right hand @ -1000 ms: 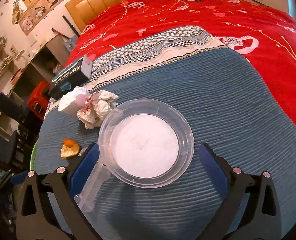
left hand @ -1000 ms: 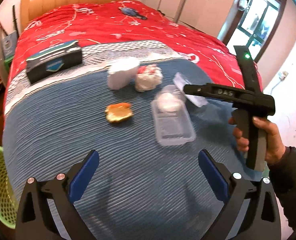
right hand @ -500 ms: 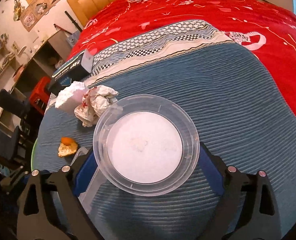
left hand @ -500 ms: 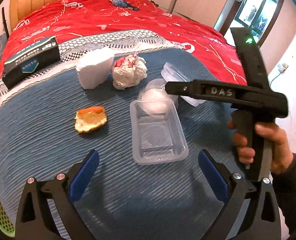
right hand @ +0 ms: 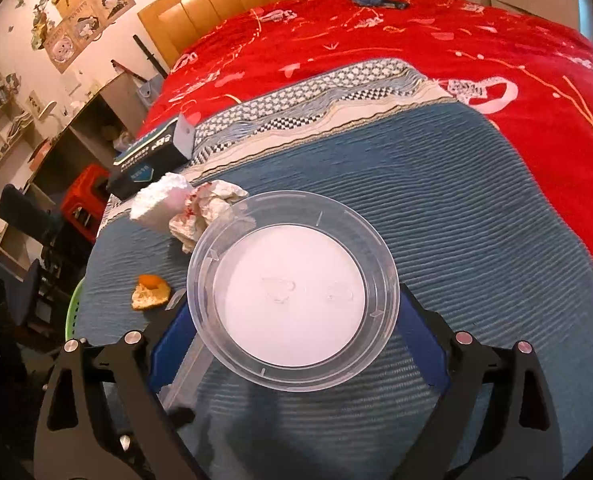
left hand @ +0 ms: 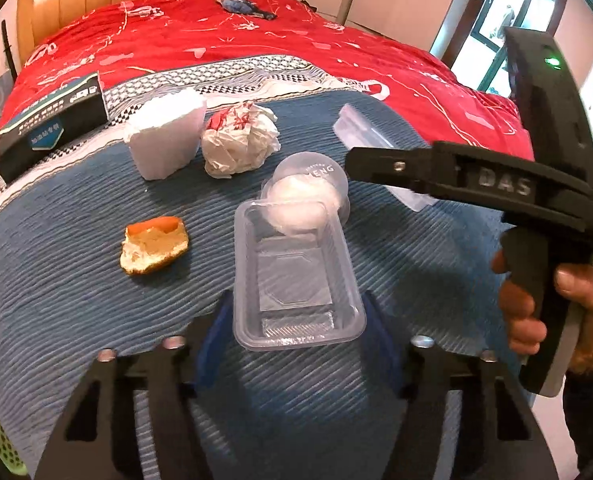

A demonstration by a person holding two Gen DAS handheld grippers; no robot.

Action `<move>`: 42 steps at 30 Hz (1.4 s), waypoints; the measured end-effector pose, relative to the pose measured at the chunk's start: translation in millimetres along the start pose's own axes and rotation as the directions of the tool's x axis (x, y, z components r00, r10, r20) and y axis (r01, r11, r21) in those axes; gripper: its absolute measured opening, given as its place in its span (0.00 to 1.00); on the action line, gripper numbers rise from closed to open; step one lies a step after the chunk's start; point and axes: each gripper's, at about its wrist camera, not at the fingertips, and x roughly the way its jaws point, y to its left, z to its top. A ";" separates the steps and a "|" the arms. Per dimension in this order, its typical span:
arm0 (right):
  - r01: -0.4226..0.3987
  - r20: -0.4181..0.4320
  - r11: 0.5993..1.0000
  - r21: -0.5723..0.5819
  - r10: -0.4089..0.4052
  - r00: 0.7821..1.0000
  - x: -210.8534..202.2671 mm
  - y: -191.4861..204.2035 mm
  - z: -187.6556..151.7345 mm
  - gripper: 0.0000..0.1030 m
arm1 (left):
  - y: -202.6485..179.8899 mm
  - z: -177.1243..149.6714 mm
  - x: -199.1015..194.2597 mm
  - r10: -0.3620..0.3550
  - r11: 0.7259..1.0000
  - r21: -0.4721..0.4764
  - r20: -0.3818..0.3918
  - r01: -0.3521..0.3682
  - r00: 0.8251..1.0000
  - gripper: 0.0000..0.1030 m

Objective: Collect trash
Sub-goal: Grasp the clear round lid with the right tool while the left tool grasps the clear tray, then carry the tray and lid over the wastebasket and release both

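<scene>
Left gripper (left hand: 298, 340) has advanced; blue pads now flank near end of clear rectangular tray (left hand: 296, 276), contact not confirmable. Right gripper (right hand: 296, 336) has narrowed around round clear lid (right hand: 292, 290); pads at rim both sides, firm pinch cannot be told. Trash lies on blue blanket (left hand: 76, 280) near foot edge of bed: orange peel (left hand: 154, 245), crumpled paper (left hand: 238, 140), white foam block (left hand: 164, 138). Dark box (left hand: 50, 126) near left edge.

Clear glossy plastic tray (left hand: 296, 280) and round tub (right hand: 292, 292) — ribbed matt blue cloth blanket (left hand: 76, 300) — crumpled paper (left hand: 238, 142).
</scene>
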 end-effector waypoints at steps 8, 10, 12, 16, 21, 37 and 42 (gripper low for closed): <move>-0.008 0.039 0.999 -0.049 0.010 0.999 -22.3 25.3 -7.8 0.88 | 12.1 -10.9 -35.4 0.046 0.999 -0.012 0.069 -0.045 0.997 0.56; -0.023 0.046 0.998 -0.058 0.025 0.999 -26.5 35.7 -10.9 0.88 | 20.2 -15.0 -48.8 0.060 0.998 -0.026 0.088 -0.058 0.994 0.56; -0.027 0.051 0.997 -0.072 0.030 0.998 -28.6 46.8 -13.4 0.88 | 30.8 -20.9 -62.9 0.080 0.996 -0.044 0.104 -0.076 0.991 0.56; -0.054 0.051 0.994 -0.100 0.059 0.997 -29.1 71.8 -17.7 0.88 | 55.0 -35.7 -90.9 0.130 0.989 -0.085 0.132 -0.119 0.983 0.56; -0.088 0.038 0.987 -0.135 0.093 0.995 -22.8 105.4 -21.4 0.88 | 97.7 -58.6 -127.0 0.209 0.969 -0.165 0.156 -0.183 0.965 0.56; -0.217 -0.063 0.940 -0.264 0.208 0.976 14.2 233.4 -40.7 0.88 | 242.2 -131.3 -187.2 0.430 0.839 -0.400 0.074 -0.368 0.900 0.56; -0.255 -0.104 0.920 -0.298 0.235 0.966 31.9 271.6 -46.0 0.88 | 290.2 -157.7 -186.8 0.454 0.787 -0.467 -0.006 -0.404 0.891 0.56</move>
